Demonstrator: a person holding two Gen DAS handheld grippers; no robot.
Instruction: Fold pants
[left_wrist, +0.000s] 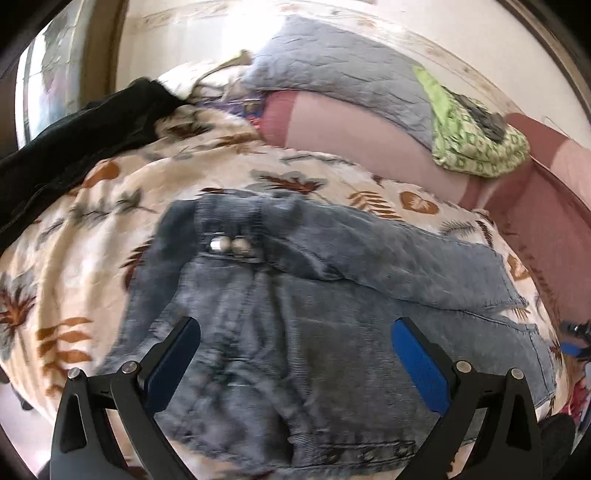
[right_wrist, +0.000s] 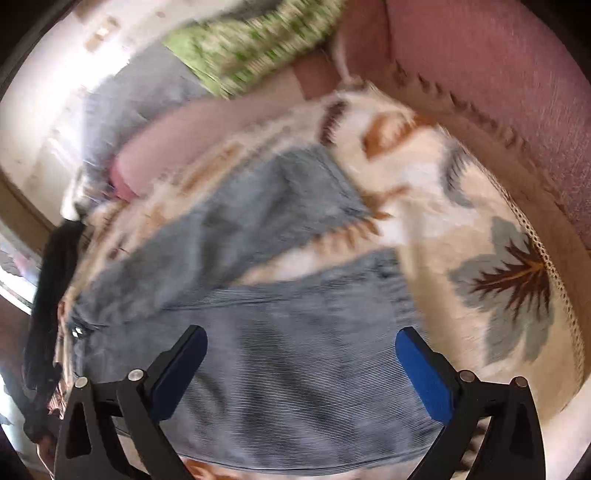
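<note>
Blue-grey denim pants (left_wrist: 295, 314) lie spread on a cream bedspread with a leaf print (left_wrist: 92, 240). The waistband with metal buttons (left_wrist: 232, 245) is at the far side in the left wrist view, and the short legs run to the right. My left gripper (left_wrist: 295, 328) is open above the seat of the pants, holding nothing. In the right wrist view, which is motion-blurred, the pants (right_wrist: 295, 350) lie with two legs apart. My right gripper (right_wrist: 301, 336) is open above the near leg, empty. Its blue pads also show at the right edge of the left wrist view (left_wrist: 574, 341).
A black garment (left_wrist: 85, 136) lies at the left of the bed. A grey pillow (left_wrist: 332, 70), a pink bolster (left_wrist: 351, 136) and a green patterned cloth (left_wrist: 476, 136) lie at the back. A pink upholstered edge (right_wrist: 498, 74) runs along the right.
</note>
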